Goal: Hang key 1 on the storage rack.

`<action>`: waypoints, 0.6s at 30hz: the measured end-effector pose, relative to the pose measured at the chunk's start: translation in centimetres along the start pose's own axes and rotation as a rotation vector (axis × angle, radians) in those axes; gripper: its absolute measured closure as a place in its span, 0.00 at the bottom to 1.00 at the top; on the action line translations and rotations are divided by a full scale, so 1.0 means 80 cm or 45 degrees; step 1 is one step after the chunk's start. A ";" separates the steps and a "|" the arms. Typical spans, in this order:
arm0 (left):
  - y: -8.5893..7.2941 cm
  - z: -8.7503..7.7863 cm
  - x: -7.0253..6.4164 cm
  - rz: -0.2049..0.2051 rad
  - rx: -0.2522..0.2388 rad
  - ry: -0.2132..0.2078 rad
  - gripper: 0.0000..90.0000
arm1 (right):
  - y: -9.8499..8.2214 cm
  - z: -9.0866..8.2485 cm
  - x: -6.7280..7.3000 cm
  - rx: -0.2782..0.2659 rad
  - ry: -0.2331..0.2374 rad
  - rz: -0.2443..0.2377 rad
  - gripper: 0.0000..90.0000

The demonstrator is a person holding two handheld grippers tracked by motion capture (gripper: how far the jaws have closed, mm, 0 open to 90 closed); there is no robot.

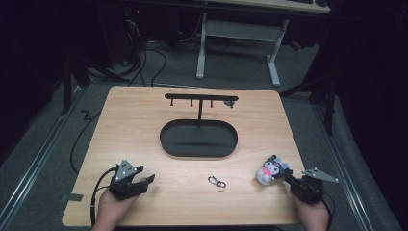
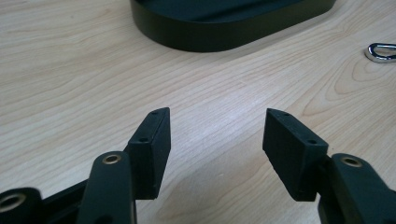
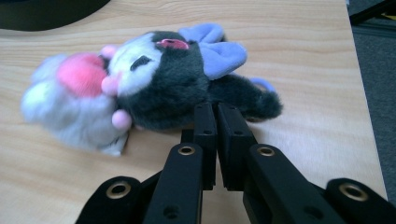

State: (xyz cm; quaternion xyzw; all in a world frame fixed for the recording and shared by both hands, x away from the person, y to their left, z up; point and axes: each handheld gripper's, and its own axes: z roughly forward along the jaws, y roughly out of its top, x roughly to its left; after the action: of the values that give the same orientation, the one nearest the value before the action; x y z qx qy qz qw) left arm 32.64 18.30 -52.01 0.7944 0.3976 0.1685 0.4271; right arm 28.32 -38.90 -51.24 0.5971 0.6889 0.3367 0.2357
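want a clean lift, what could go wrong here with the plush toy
The right gripper seems to pinch just a thin edge of the plush toy, so it may slip out when lifted. The toy lies near the table edge and could fall off.

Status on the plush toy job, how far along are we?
Done: nothing looks finished; the stand has bare hooks. In hand: the right gripper has its jaws closed on the plush toy at its dark fur, with the toy lying on the table. The left gripper is open and holds nothing. Left: the metal clip lies untouched; probably it goes on the toy, which then hangs on the stand.
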 end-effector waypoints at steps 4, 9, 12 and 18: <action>-0.009 -0.010 0.004 -0.001 0.011 0.021 0.47 | 0.013 0.017 0.001 -0.001 0.014 -0.028 0.96; -0.019 -0.025 0.007 -0.018 0.005 0.043 0.47 | 0.026 0.038 0.011 0.015 0.082 -0.049 0.95; -0.027 -0.037 0.008 -0.032 -0.001 0.074 0.47 | 0.038 0.055 0.033 0.033 0.170 -0.101 0.95; -0.033 -0.049 0.012 -0.062 -0.034 0.098 0.46 | 0.045 0.063 0.042 0.028 0.197 -0.131 0.93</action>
State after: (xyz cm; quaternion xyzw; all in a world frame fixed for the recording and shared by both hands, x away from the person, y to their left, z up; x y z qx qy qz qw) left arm 29.58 22.03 -51.96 0.7716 0.4307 0.1938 0.4260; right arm 33.82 -34.47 -51.63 0.5356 0.7385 0.3615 0.1923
